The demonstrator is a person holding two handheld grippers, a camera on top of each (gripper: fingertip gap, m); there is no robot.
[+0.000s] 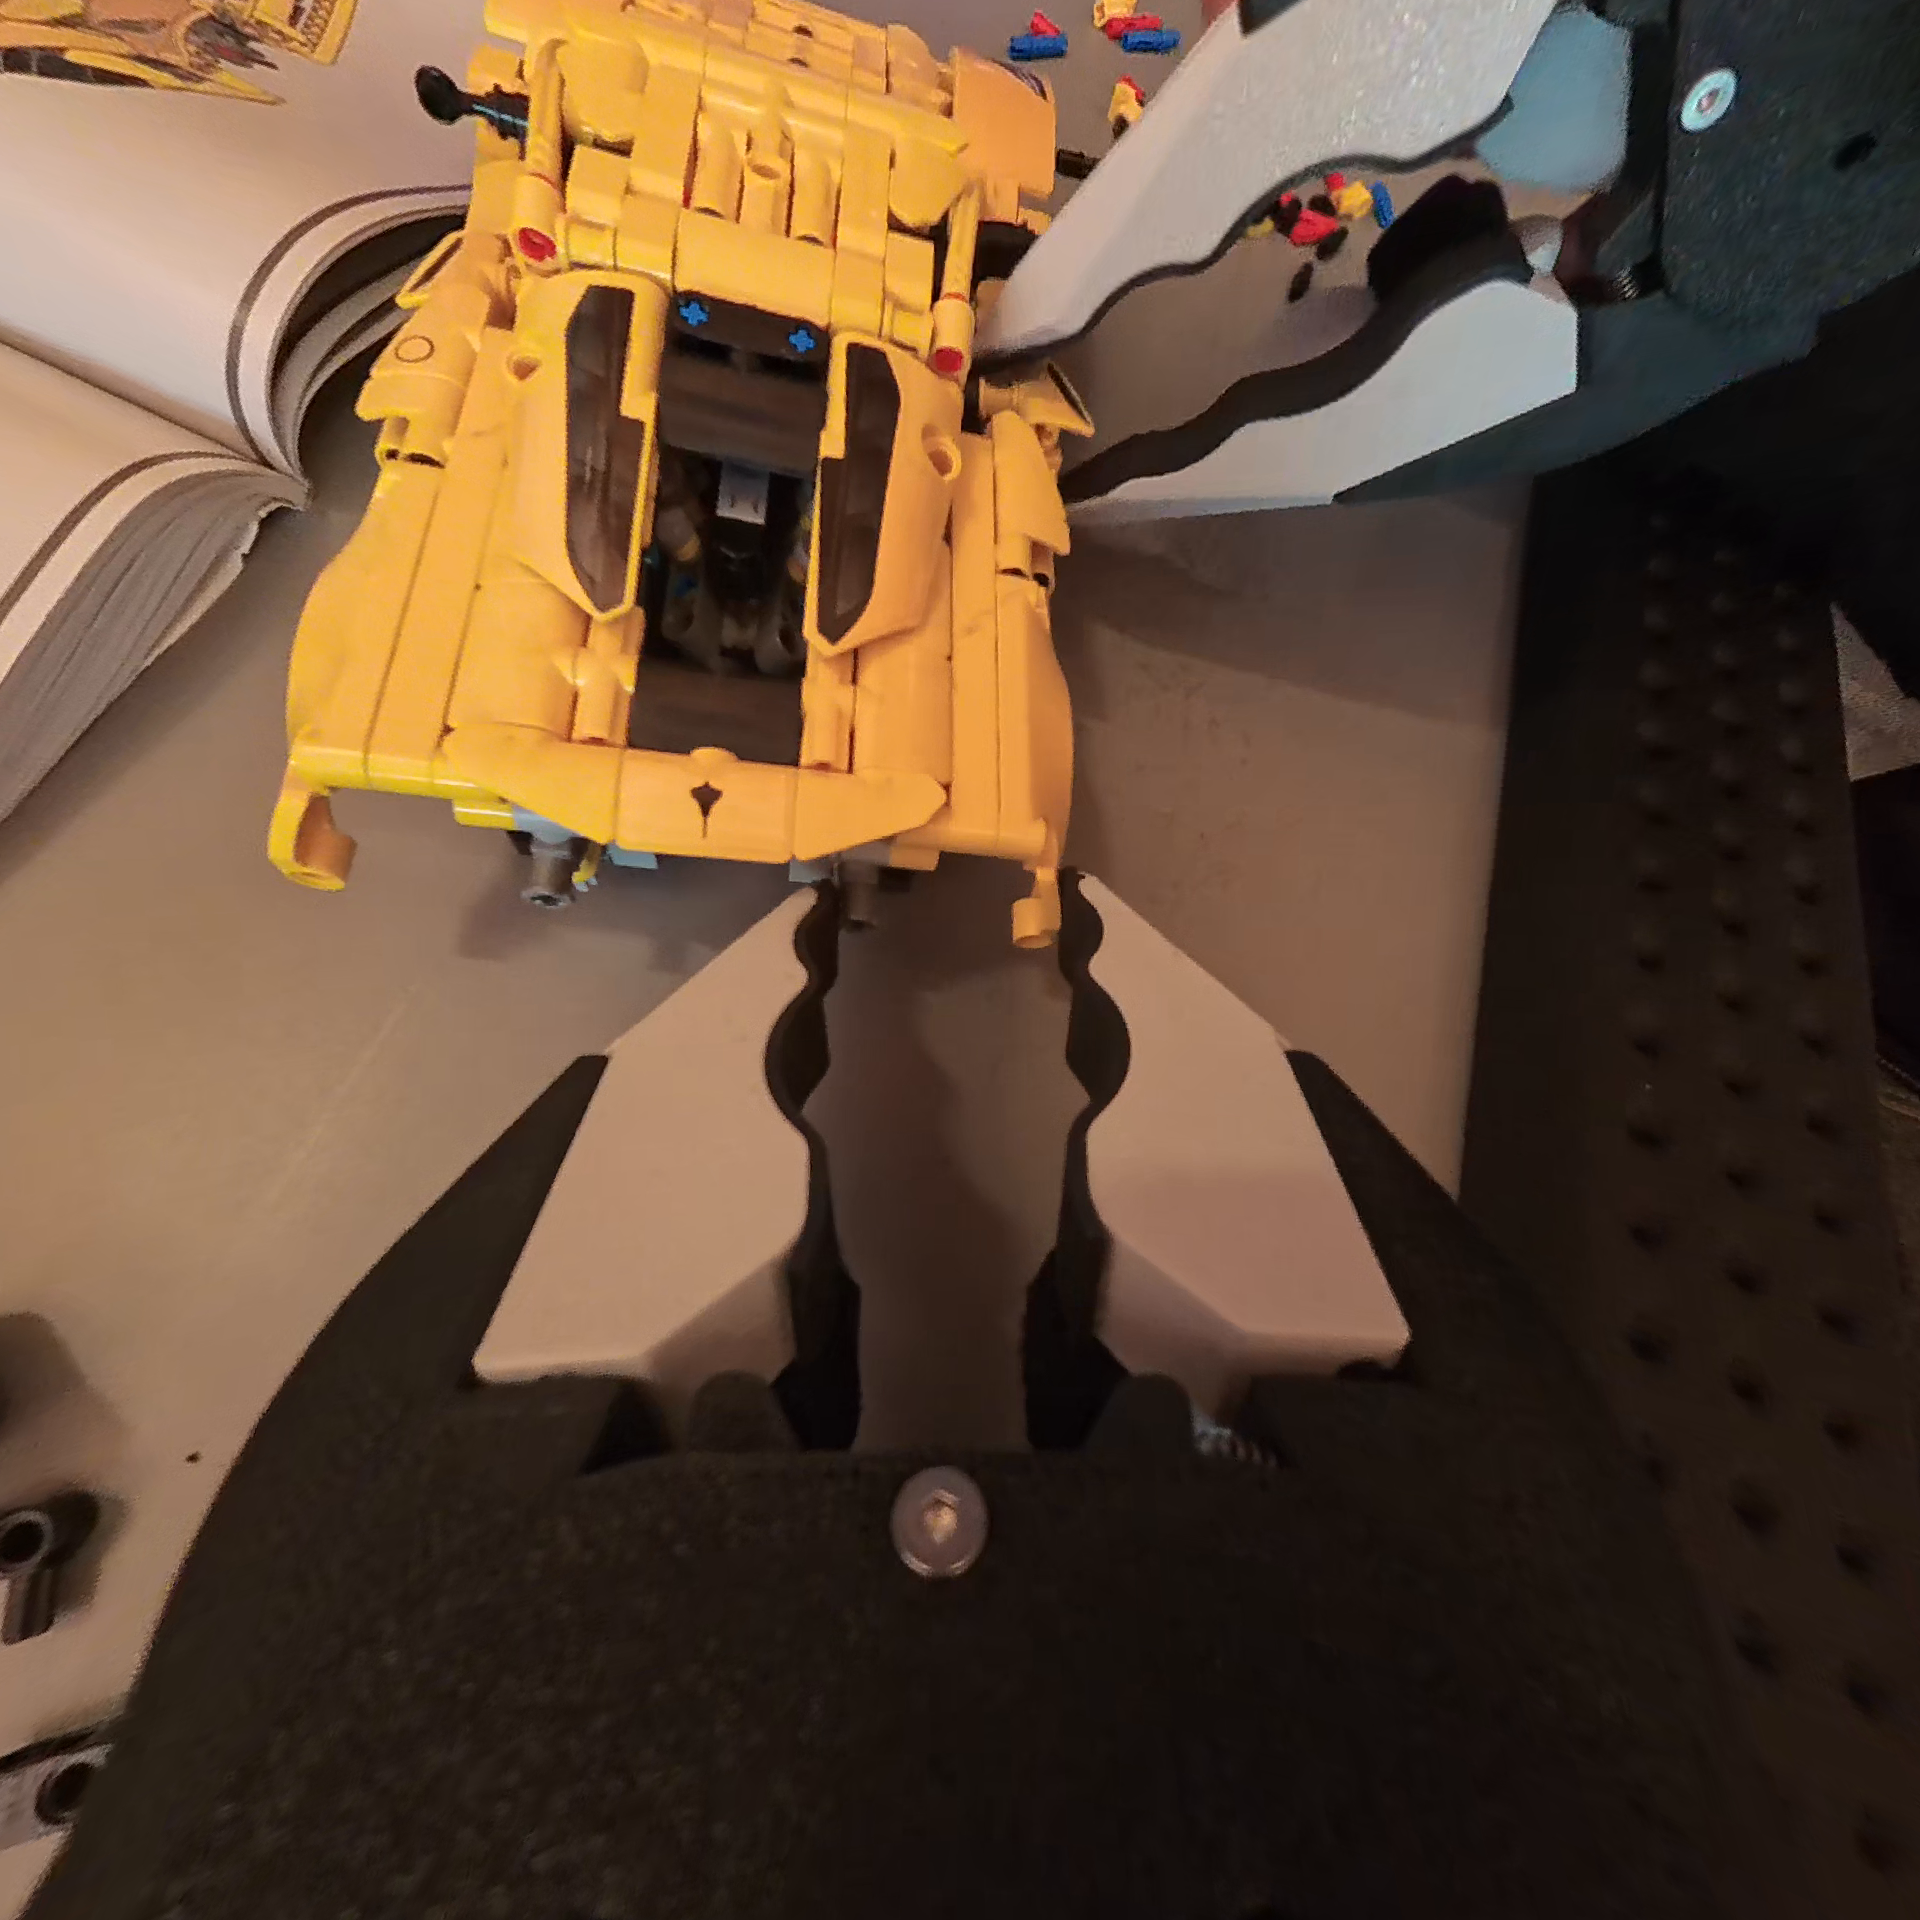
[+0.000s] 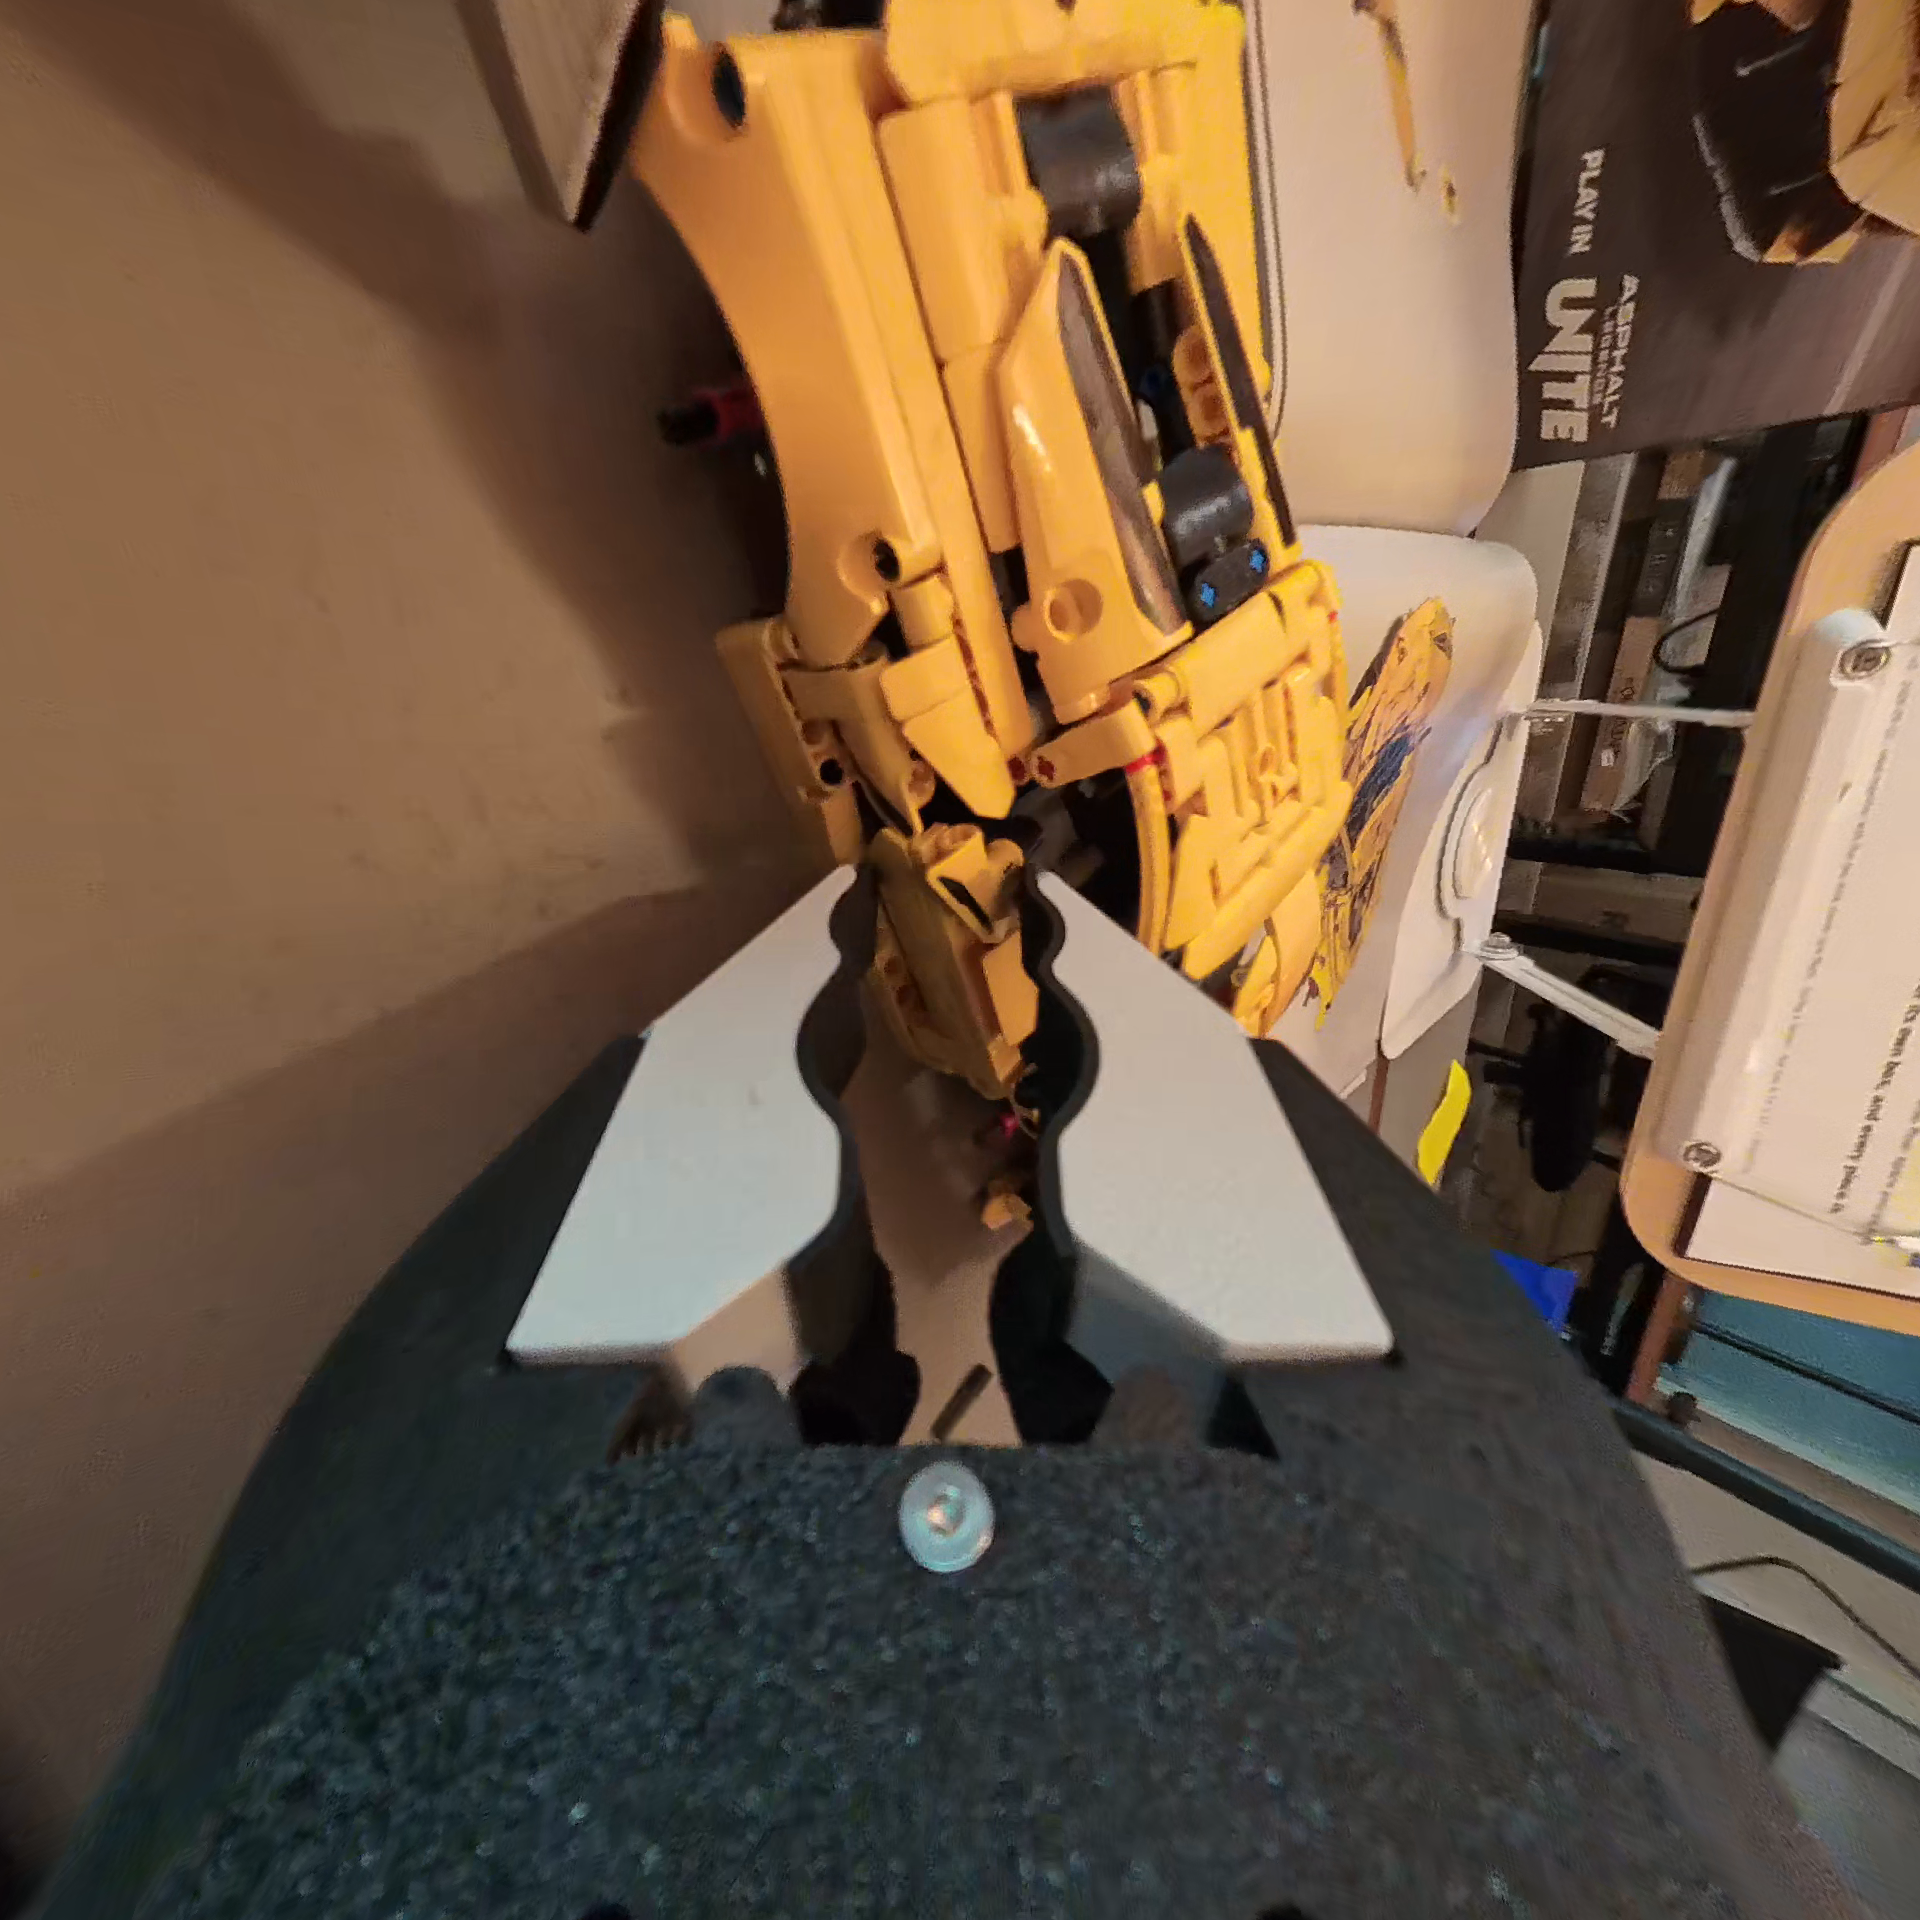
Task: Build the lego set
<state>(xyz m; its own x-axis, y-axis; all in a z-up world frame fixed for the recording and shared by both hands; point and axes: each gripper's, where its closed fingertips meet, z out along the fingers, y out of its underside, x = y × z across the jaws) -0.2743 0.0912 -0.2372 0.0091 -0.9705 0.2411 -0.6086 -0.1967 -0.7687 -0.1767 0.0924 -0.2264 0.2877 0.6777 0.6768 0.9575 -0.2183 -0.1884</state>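
Note:
A large yellow lego car (image 1: 707, 499) lies on the grey table (image 1: 1247, 779). In the left wrist view it fills the upper middle. My left gripper (image 1: 940, 904) is open and empty, with its fingertips just short of the car's near end, beside a small yellow tab. My right gripper (image 1: 1039, 416) comes in from the upper right against the car's right side. In the right wrist view the right gripper (image 2: 945, 883) is shut on a small yellow sub-assembly (image 2: 951, 966), which it holds against the car's side (image 2: 997, 468).
An open instruction booklet (image 1: 135, 436) lies to the left of the car. Small red, blue and yellow loose pieces (image 1: 1127, 31) are scattered behind it. A black perforated board (image 1: 1714, 1039) runs along the right. Dark pins (image 1: 36, 1558) lie at the lower left. A dark printed box (image 2: 1662, 260) stands beyond the car.

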